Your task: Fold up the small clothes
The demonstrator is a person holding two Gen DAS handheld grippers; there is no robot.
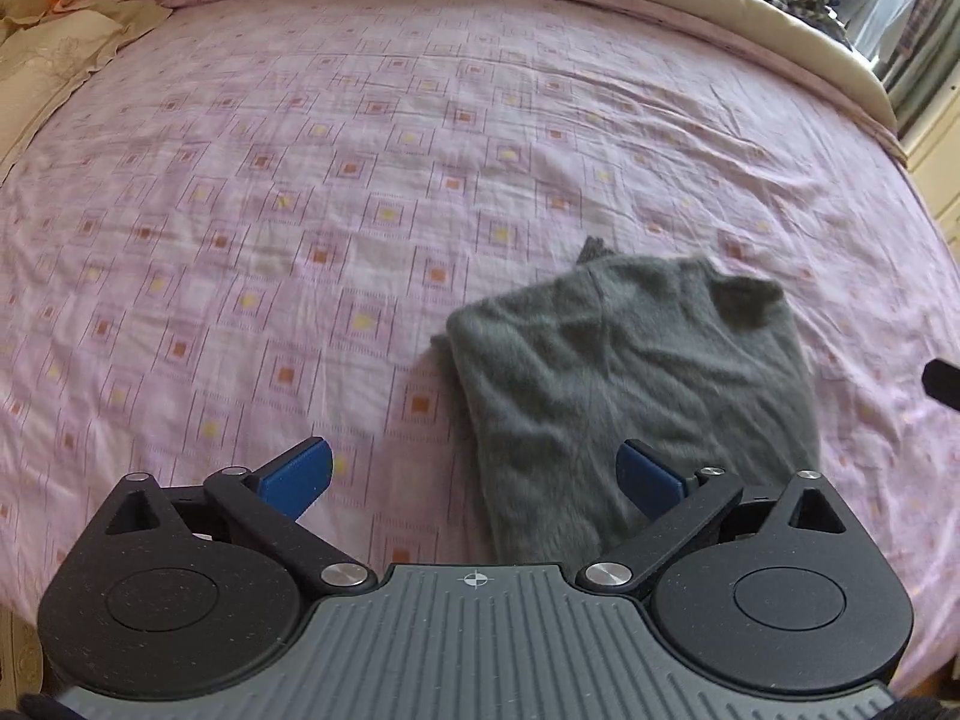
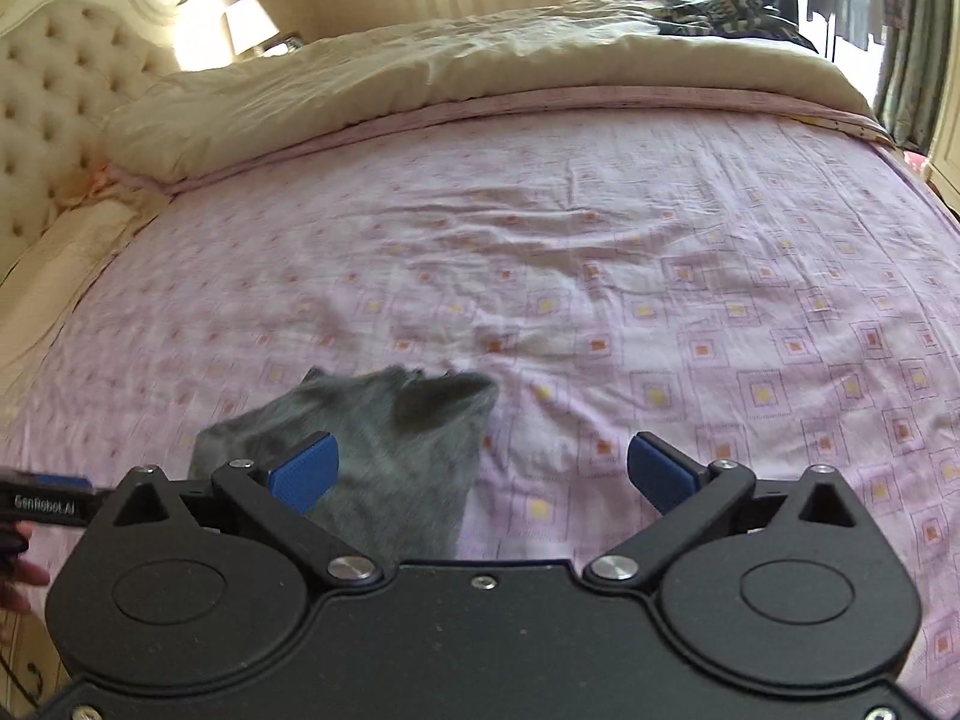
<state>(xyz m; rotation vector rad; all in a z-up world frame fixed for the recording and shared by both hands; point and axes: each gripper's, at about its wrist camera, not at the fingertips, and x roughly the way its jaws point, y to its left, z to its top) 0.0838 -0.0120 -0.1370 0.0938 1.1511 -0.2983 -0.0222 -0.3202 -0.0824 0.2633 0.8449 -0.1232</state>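
A small grey knitted garment [image 1: 630, 372] lies folded over on the pink patterned bedsheet [image 1: 300, 180], near the bed's front edge. In the left wrist view it sits ahead and to the right. My left gripper [image 1: 474, 477] hangs open above the sheet, its right blue pad [image 1: 651, 480] over the garment's near edge, holding nothing. In the right wrist view the grey garment [image 2: 390, 438] lies ahead to the left. My right gripper [image 2: 483, 471] is open and holds nothing, with its left blue pad [image 2: 303, 471] over the cloth.
A cream duvet [image 2: 420, 78] is bunched along the far side of the bed, with dark patterned clothes [image 2: 714, 12] on top. A tufted headboard [image 2: 54, 96] and a lamp [image 2: 249, 24] stand at the left. The other gripper's edge [image 2: 42, 501] shows at far left.
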